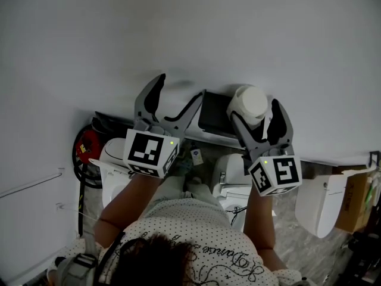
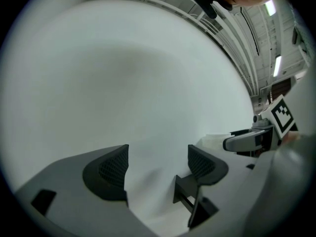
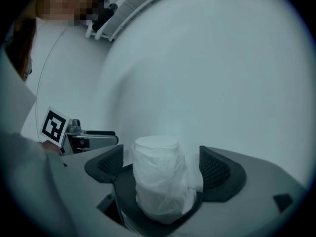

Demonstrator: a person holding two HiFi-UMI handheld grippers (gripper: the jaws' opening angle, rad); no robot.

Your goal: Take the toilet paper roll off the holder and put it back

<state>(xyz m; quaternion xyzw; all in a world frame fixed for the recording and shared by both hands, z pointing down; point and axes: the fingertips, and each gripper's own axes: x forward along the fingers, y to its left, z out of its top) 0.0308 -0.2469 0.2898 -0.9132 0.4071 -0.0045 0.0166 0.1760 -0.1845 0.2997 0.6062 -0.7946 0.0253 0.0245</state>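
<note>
The toilet paper roll [image 3: 158, 179] stands upright on the dark holder [image 1: 213, 117], which sits against the wall [image 1: 178, 28]. My right gripper [image 1: 255, 112] is released, its jaws wide around the roll with a gap on each side. My left gripper [image 2: 155, 169], by the holder's left edge, is spread and empty, facing the wall.

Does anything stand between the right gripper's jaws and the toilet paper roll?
Nothing visible does. The toilet paper roll stands upright on the dark holder, inside the open right gripper, with a gap at each jaw.
</note>
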